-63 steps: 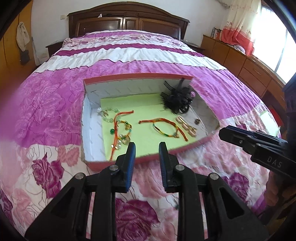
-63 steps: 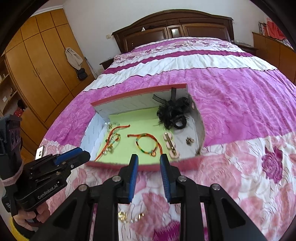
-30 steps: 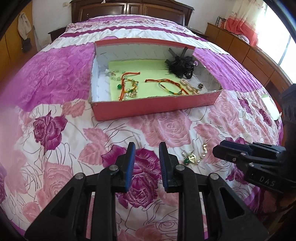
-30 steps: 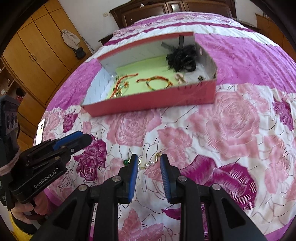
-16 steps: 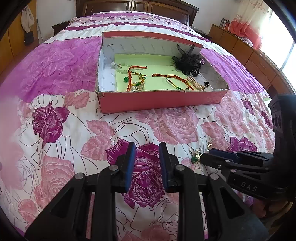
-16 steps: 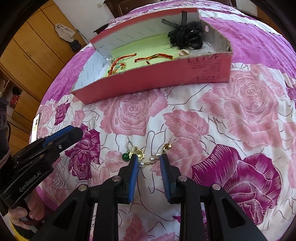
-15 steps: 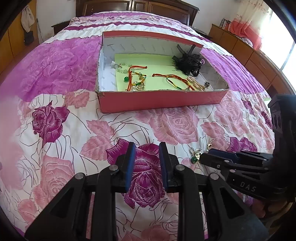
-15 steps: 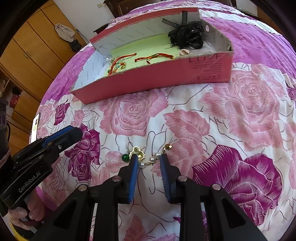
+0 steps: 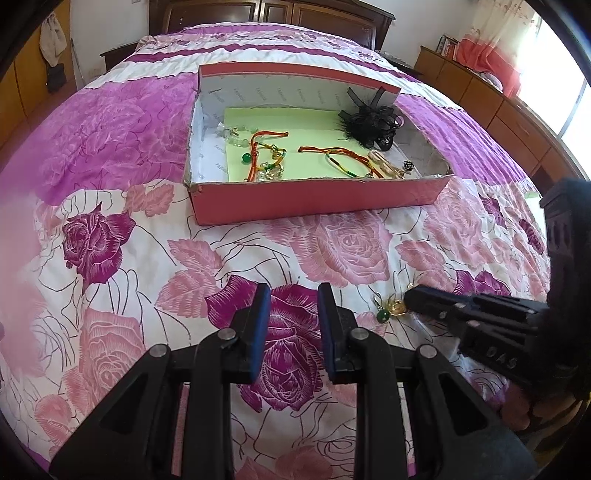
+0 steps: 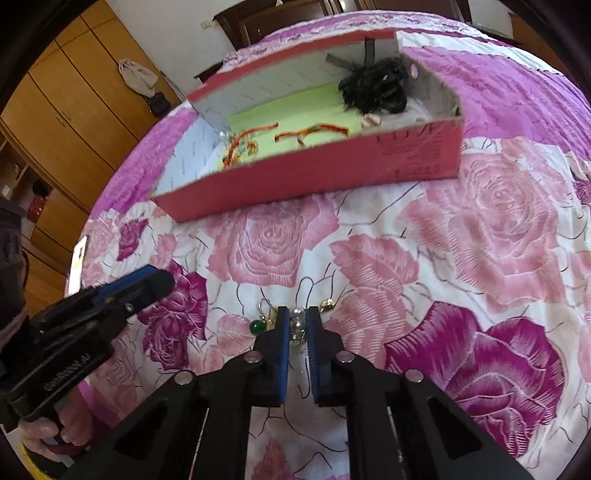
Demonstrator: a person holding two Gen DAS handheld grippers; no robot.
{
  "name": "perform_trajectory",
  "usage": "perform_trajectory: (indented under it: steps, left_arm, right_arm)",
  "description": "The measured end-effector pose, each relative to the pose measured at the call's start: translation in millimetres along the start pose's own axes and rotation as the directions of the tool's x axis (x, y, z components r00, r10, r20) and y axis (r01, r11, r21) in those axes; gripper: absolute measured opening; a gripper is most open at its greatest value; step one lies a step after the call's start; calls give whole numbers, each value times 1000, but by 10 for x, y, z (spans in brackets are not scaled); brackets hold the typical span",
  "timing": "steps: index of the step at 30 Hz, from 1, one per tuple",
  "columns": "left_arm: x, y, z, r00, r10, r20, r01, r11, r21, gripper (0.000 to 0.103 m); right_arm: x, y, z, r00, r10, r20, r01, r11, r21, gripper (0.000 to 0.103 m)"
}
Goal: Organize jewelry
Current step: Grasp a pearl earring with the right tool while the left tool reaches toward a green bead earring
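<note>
A beaded bracelet [image 10: 257, 326] with pearls, gold charms and a green bead lies on the rose-print bedspread in front of the red box [image 10: 332, 173]. My right gripper [image 10: 297, 312] is closing, and its blue pads squeeze the pearl section. In the left wrist view the same bracelet [image 9: 388, 310] lies at the tip of the right gripper [image 9: 412, 295]. My left gripper [image 9: 293, 291] hovers just left of it, open by a narrow gap with only bedspread between its pads. The red box [image 9: 317, 199] holds cord bracelets [image 9: 266, 147], hair clips and a black hair flower [image 9: 373, 122] on a green liner.
The bed fills both views. A white phone-like item [image 10: 79, 262] lies at its left edge. A wooden wardrobe [image 10: 74, 92] stands to the left, a dark headboard [image 9: 266, 14] at the back and a low dresser [image 9: 480, 92] to the right. A hand [image 10: 55, 432] grips the left tool.
Both grippers came back from over the box and sank toward the near bedspread. The right jaws have narrowed onto the bracelet's pearls. The left jaws kept their gap.
</note>
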State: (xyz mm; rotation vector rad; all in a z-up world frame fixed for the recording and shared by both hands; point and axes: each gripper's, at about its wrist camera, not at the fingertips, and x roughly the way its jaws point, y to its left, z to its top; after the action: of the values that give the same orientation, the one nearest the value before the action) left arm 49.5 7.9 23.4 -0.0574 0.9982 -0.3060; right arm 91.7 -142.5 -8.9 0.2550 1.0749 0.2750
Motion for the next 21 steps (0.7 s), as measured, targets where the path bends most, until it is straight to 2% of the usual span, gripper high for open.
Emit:
perform_trajectory:
  steps: [11, 21]
  left_arm:
    - [0, -205, -11, 999, -40, -14, 41, 998, 40, 18]
    - [137, -514, -85, 994, -95, -62, 100, 991, 92, 17]
  right_arm:
    - [-497, -153, 75, 992, 13, 126, -16, 1000, 24, 10]
    - [-758, -313, 94, 981, 13, 191, -22, 999, 44, 10]
